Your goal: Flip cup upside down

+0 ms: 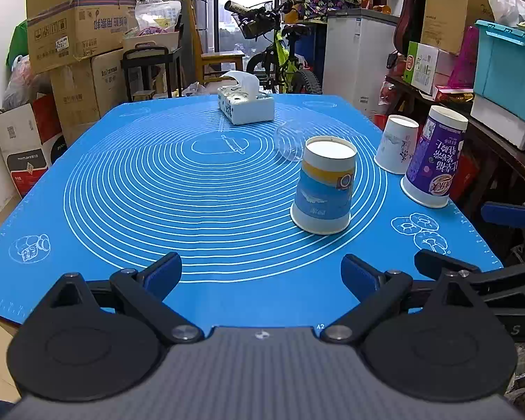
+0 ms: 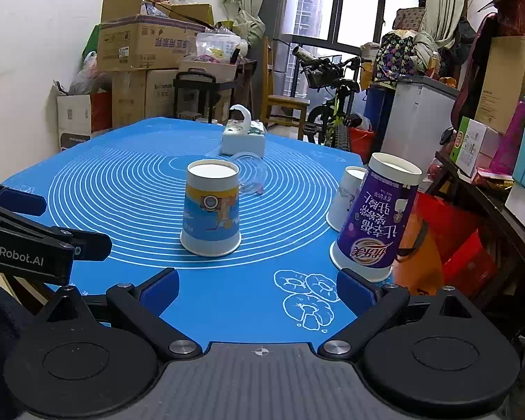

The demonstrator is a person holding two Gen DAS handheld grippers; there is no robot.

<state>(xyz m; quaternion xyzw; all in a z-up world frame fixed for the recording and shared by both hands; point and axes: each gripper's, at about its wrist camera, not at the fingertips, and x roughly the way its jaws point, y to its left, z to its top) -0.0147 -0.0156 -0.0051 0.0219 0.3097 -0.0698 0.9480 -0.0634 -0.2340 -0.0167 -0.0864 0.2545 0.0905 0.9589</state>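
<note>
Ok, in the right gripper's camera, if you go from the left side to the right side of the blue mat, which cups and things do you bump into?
Blue-and-yellow cup → tissue box → white cup → purple cup. I skipped the clear cup lying on its side; it overlaps the first two.

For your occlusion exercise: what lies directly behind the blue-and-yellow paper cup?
Behind the upside-down blue-and-yellow paper cup, a clear plastic cup lies on its side on the blue mat; part of it is hidden.

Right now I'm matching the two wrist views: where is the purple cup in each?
Left wrist: purple cup, right edge of mat, upside down.
Right wrist: purple cup, right of centre, near the mat's corner.
Shared landmark: tissue box at the far end.
</note>
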